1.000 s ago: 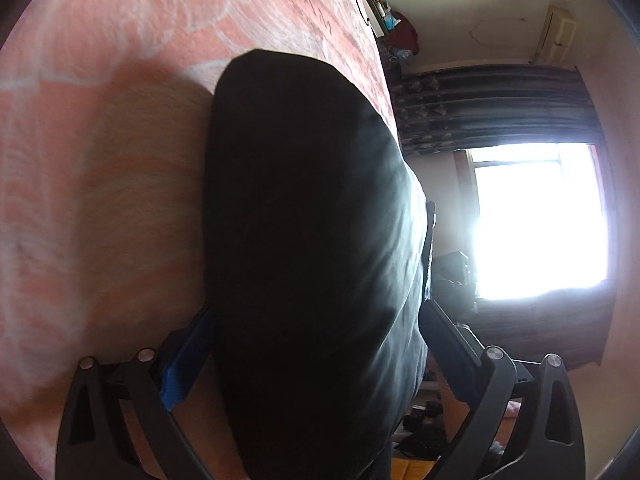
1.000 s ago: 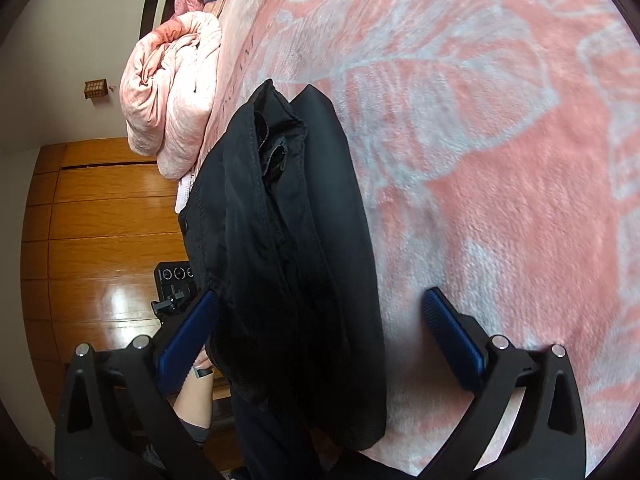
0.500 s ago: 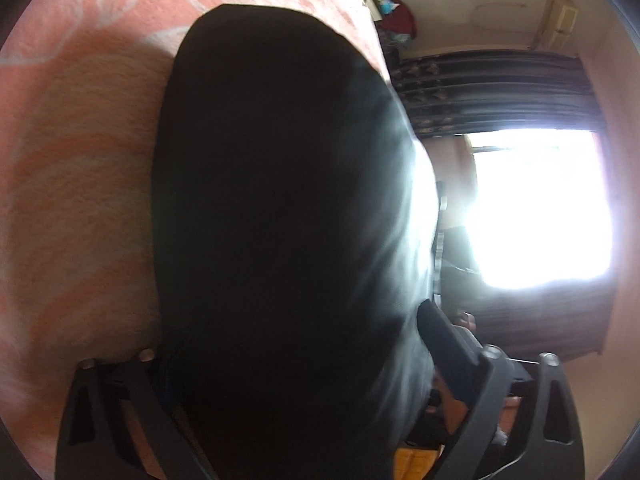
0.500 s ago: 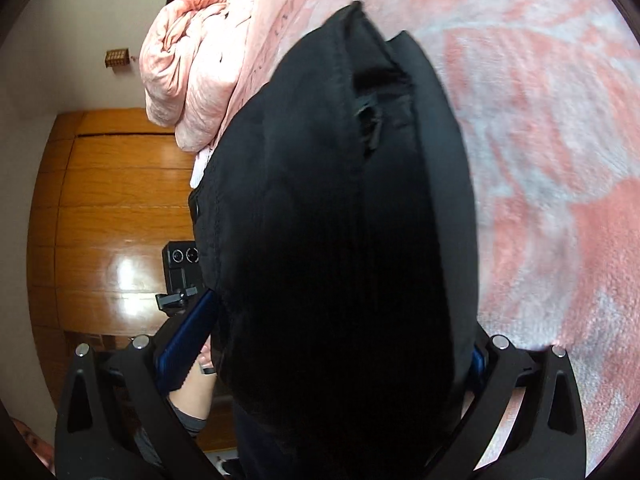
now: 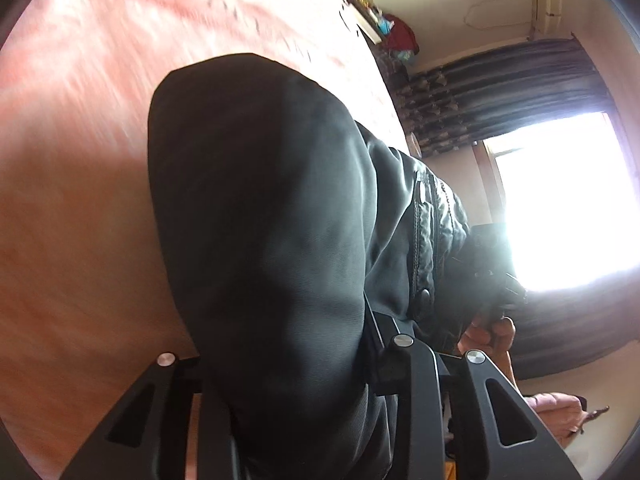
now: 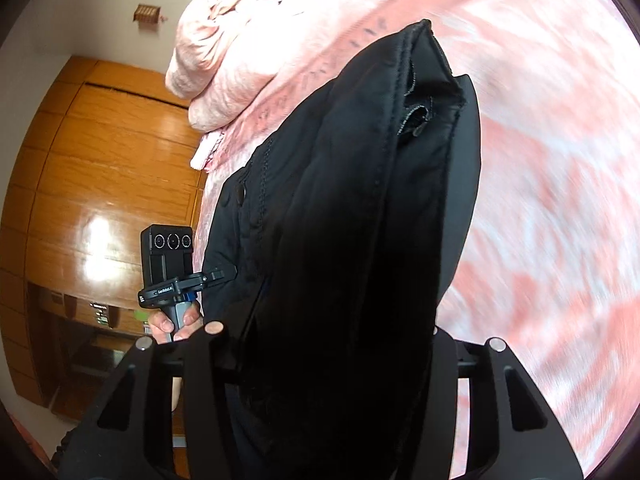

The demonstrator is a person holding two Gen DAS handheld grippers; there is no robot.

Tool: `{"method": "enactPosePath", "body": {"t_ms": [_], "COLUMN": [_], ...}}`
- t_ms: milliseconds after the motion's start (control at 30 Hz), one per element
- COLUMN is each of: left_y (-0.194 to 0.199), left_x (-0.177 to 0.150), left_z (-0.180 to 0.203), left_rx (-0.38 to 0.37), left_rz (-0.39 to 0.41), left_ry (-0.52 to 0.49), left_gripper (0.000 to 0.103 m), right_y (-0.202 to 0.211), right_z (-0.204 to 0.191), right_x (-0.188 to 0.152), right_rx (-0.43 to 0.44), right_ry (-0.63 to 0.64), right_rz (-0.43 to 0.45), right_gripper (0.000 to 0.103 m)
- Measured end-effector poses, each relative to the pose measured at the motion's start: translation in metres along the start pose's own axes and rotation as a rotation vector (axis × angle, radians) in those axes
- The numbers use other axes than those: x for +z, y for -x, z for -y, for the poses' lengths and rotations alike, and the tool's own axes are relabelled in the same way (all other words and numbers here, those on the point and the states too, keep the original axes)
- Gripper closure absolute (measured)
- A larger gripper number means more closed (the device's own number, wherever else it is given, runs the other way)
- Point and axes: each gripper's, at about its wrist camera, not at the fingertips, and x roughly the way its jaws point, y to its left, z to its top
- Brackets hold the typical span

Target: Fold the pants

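Black pants (image 5: 260, 216) lie folded on a pink bedspread (image 5: 72, 200), one end hanging over the bed's near edge. My left gripper (image 5: 288, 364) is shut on the pants' near edge, its fingers mostly buried in the cloth. In the right wrist view the pants (image 6: 360, 220) show their waistband and seams. My right gripper (image 6: 320, 356) is shut on the pants too, the fabric bunched between its fingers. The other hand-held gripper (image 6: 172, 272) shows at left, held by a hand.
A bundled pink quilt (image 6: 228, 40) lies on the bed (image 6: 560, 200) at the far left. A wooden wardrobe (image 6: 100, 160) stands beyond the bed. A bright window (image 5: 560, 200) with dark curtains (image 5: 500, 88) is at right.
Both grippers were open around the pants' edge one second ago; they have since closed on the fabric. The views have shifted and the bedspread is blurred by motion.
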Motion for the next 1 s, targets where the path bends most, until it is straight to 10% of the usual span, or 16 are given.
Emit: {"method": "enactPosePath", "body": {"t_ms": [500, 733, 1000], "left_y": [0.094, 0.09, 0.162], "left_x": [0.102, 0.085, 0.042], "left_z": [-0.109, -0.143, -0.092], "left_rx": [0.185, 0.16, 0.426], "left_rz": [0.023, 0.025, 0.337], "left_ry": [0.107, 0.185, 0.084], "left_gripper": [0.07, 0.04, 0.021], "right_y": [-0.136, -0.145, -0.073], "right_z": [-0.06, -0.027, -0.09], "right_x": [0.11, 0.102, 0.114], "right_rx": [-0.023, -0.055, -0.416], "right_ry": [0.08, 0.025, 0.234], "right_rz": [-0.113, -0.131, 0.144], "right_gripper": [0.053, 0.035, 0.028]}}
